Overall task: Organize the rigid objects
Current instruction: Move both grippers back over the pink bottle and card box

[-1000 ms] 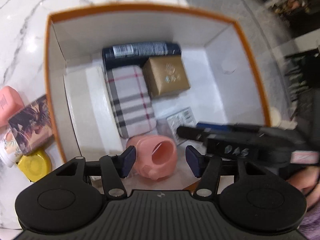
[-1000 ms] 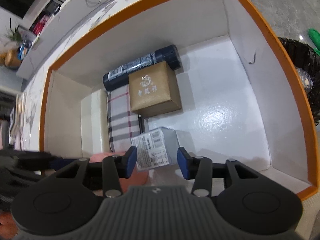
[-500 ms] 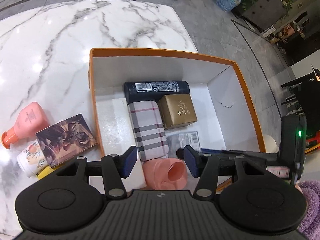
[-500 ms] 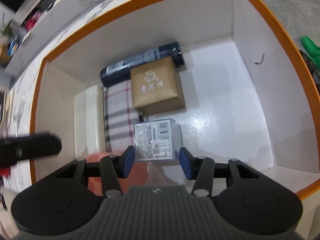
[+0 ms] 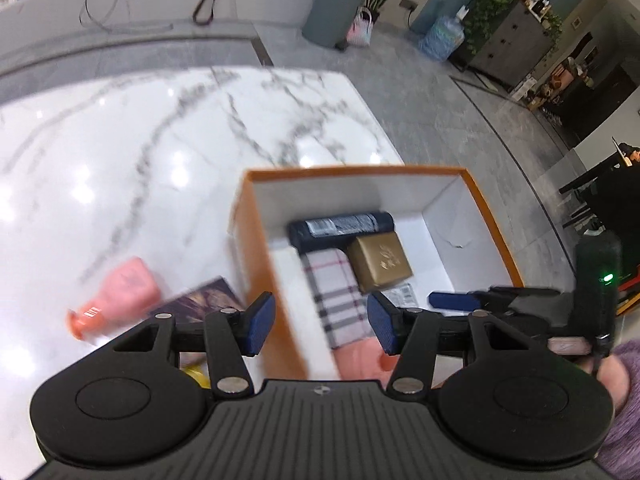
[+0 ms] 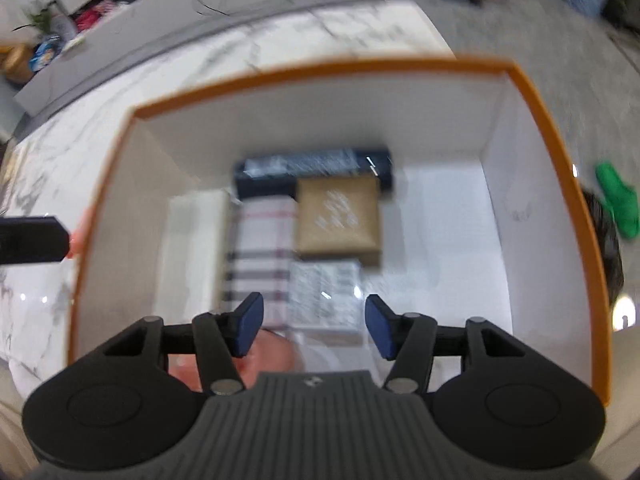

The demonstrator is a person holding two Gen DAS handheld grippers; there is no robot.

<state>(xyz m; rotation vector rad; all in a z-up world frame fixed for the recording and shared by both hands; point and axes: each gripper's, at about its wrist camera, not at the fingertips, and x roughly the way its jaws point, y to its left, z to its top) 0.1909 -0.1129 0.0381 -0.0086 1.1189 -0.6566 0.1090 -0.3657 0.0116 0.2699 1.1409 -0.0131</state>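
Observation:
An orange box (image 5: 360, 171) with white walls stands on the marble table. Inside lie a dark blue can (image 5: 340, 225), a gold box (image 5: 380, 265), a plaid case (image 5: 335, 300), a small labelled box (image 6: 324, 293) and a pink cup (image 5: 358, 360). My left gripper (image 5: 320, 322) hangs open above the box's near left wall, holding nothing. My right gripper (image 6: 314, 326) hovers over the labelled box with its jaws opening; the pads stand apart from that box. The right gripper also shows in the left wrist view (image 5: 452, 300).
Left of the orange box, a pink bottle (image 5: 120, 296), a dark patterned box (image 5: 200, 300) and something yellow (image 5: 196, 372) sit on the marble table (image 5: 120, 160). The table edge runs just right of the box. A purple sleeve (image 5: 624, 400) is at the lower right.
Both grippers have lifted up and back from the box's inside. The right jaws have widened off the labelled box, which stays on the floor. The pink cup stays in the near corner.

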